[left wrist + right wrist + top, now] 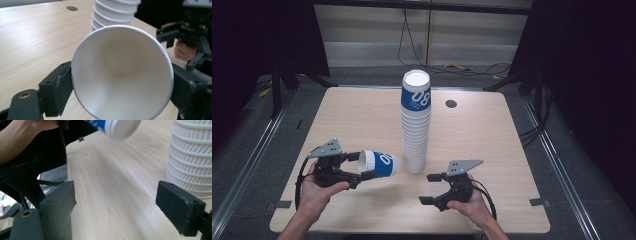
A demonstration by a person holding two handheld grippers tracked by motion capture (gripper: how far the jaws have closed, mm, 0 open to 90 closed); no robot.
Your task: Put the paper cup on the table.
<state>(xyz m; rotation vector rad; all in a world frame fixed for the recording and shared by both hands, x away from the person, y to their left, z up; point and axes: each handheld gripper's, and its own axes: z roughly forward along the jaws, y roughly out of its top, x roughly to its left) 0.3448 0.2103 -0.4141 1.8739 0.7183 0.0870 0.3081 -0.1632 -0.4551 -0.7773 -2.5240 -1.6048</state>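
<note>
High view: a tall stack of cups (415,125) stands mid-worktop (362,120). The left tongs (354,167) pinch a blue paper cup (379,164) on its side, above the near-left area.

Left gripper view: the cup (122,72) is empty, clamped at its rim.

Right gripper view: the right tongs (115,207) are spread wide, holding nothing, beside the stack (191,157).

A tall stack of cups (415,125) is standing at the centre of the table (357,120), its top cup blue and white. At lower left, the left gripper (354,170) is holding a single cup (379,164) on its side, base pointing toward the stack's foot, just beside it. At lower right, the right gripper (430,189) is resting low with its jaws spread apart, gripping nothing. A dark hole (451,104) is sitting right of the stack's top.
</note>
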